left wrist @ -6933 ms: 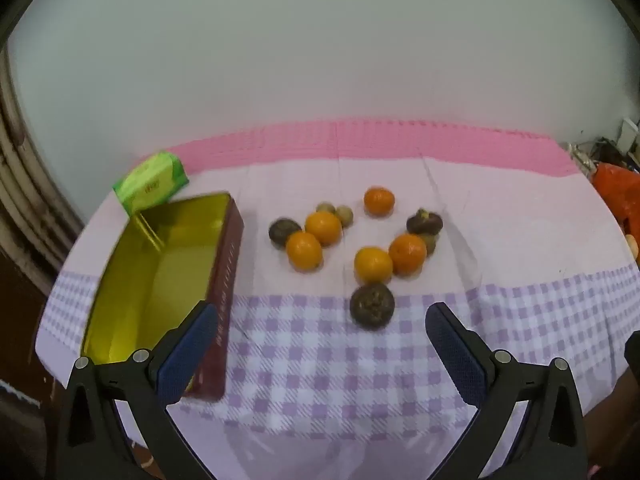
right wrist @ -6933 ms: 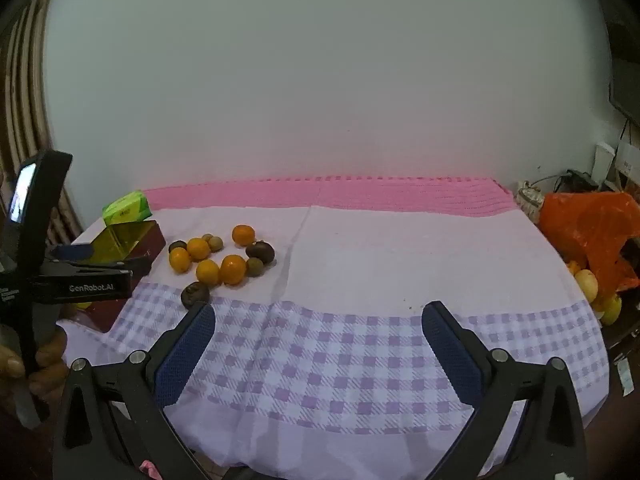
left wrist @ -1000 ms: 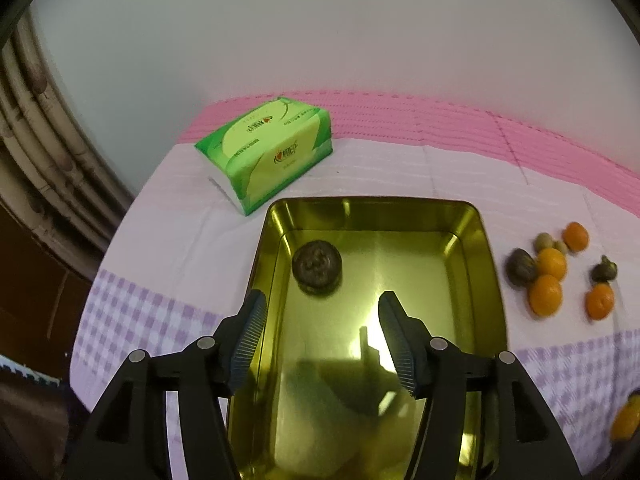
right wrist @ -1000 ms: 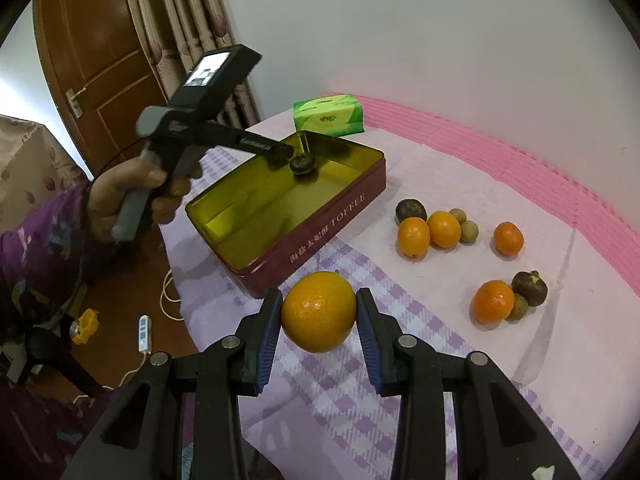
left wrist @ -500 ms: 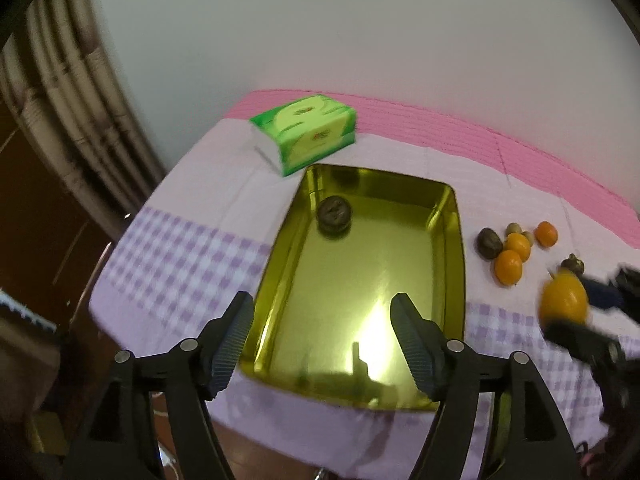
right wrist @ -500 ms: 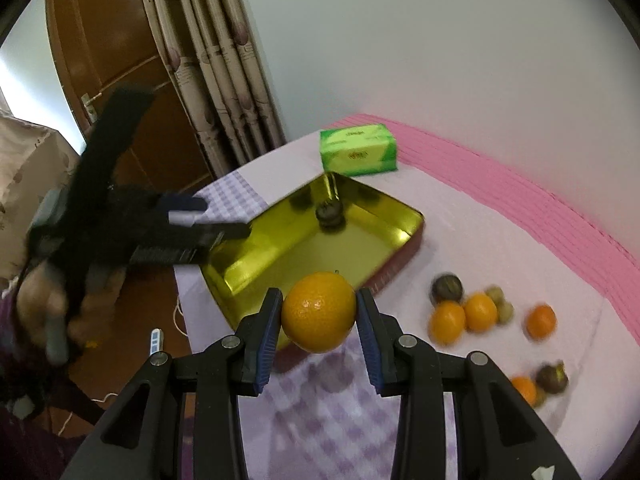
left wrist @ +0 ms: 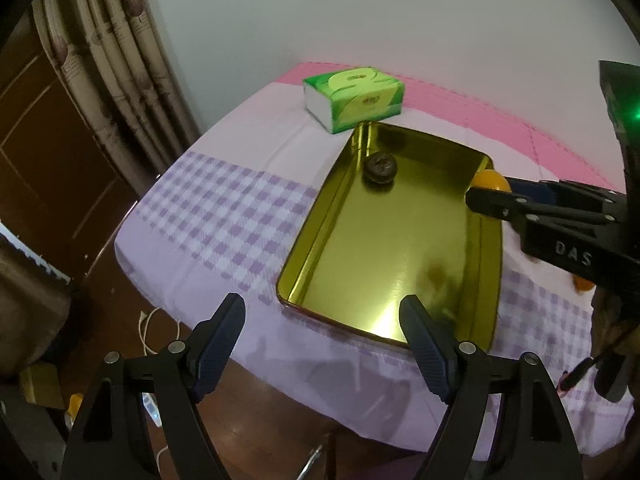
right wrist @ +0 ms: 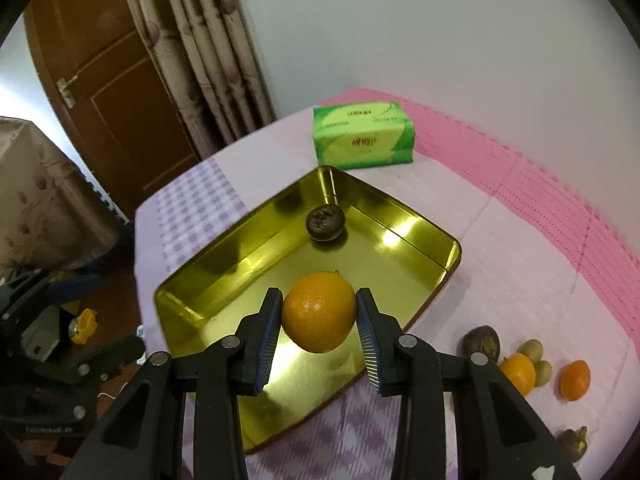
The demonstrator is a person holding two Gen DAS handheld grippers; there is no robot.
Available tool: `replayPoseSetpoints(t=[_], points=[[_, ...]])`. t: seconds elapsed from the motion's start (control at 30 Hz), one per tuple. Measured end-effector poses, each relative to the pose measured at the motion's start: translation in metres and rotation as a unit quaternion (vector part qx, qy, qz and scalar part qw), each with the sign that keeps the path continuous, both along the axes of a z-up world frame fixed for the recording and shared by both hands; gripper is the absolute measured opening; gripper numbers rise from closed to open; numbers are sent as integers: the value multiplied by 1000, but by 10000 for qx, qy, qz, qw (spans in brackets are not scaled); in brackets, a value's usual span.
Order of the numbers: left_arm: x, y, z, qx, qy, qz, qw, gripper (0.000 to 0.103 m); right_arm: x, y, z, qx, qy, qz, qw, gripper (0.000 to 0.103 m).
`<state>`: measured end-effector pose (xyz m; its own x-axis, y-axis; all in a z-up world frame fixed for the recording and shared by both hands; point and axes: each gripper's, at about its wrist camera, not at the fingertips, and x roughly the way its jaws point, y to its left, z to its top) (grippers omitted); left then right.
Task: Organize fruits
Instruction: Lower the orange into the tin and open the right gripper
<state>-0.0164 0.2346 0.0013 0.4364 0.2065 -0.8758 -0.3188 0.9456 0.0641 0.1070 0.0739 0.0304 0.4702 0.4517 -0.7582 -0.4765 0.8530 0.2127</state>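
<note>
In the left wrist view, the left gripper (left wrist: pixel 322 336) is seen above the near edge of the bench (left wrist: pixel 224 216), its jaws opening with nothing between them. A gold tin (left wrist: pixel 396 248) is seen on the checked cloth, a dark fruit (left wrist: pixel 380 167) lying in its far corner, a green tissue pack (left wrist: pixel 354 98) just behind.

In the right wrist view, an orange (right wrist: pixel 319 312) is clamped between the jaws of the right gripper (right wrist: pixel 319 330), held over the tin's (right wrist: pixel 224 264) open interior. Loose fruits (right wrist: pixel 520 364) are seen on the cloth to the right of the tin.
</note>
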Motion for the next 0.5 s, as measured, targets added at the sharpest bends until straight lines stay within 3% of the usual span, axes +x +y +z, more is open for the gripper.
replayPoseSetpoints(t=[0.5], points=[[4, 17, -9, -36, 64, 156, 9999, 86, 36, 18, -31, -301, 298, -166, 9990, 35]])
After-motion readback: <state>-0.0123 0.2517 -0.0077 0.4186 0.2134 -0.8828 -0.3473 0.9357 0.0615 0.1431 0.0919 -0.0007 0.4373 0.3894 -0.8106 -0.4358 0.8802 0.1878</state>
